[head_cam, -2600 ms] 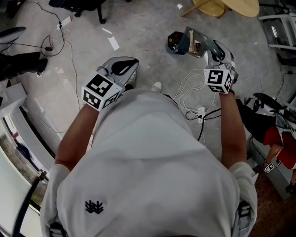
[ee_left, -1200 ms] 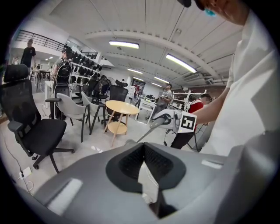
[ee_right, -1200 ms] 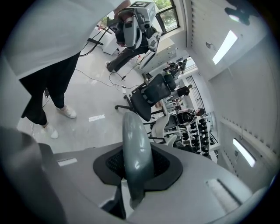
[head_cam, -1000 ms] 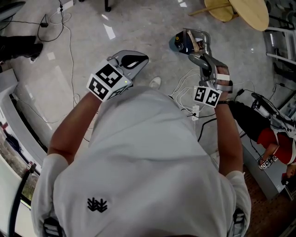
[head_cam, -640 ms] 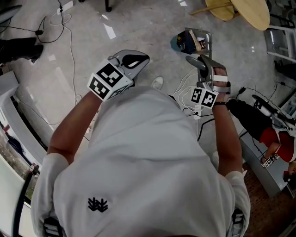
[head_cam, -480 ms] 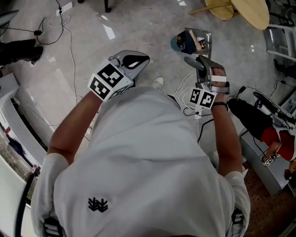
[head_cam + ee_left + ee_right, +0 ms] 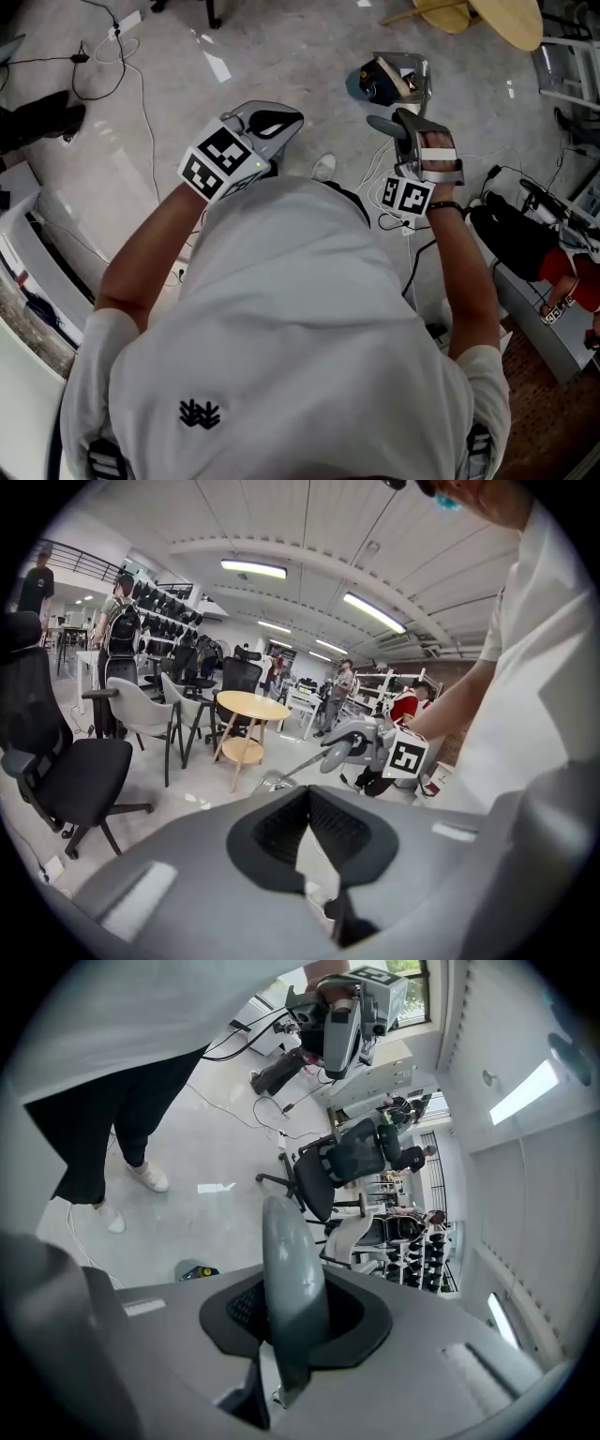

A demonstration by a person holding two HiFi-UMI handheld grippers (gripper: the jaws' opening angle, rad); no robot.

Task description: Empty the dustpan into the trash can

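Observation:
A metal dustpan (image 7: 405, 67) hangs low over the floor ahead of me, with bits of rubbish in it. Its grey handle (image 7: 389, 125) is clamped in my right gripper (image 7: 412, 131), which is shut on it; in the right gripper view the handle (image 7: 286, 1251) stands up between the jaws. My left gripper (image 7: 277, 122) is held at chest height to the left, shut with nothing in it. The left gripper view shows the right gripper (image 7: 370, 745) and the dustpan (image 7: 272, 780) across from it. No trash can shows in any view.
A dark blue round thing (image 7: 367, 86) lies at the dustpan's left side. White cables and a power strip (image 7: 394, 202) lie on the floor below the right gripper, more cables (image 7: 141, 94) at the left. A round wooden table (image 7: 497, 14) stands ahead; office chairs (image 7: 75, 761) stand around.
The right gripper has turned and drawn a little left and towards my body, carrying the dustpan with it. The left gripper has hardly moved.

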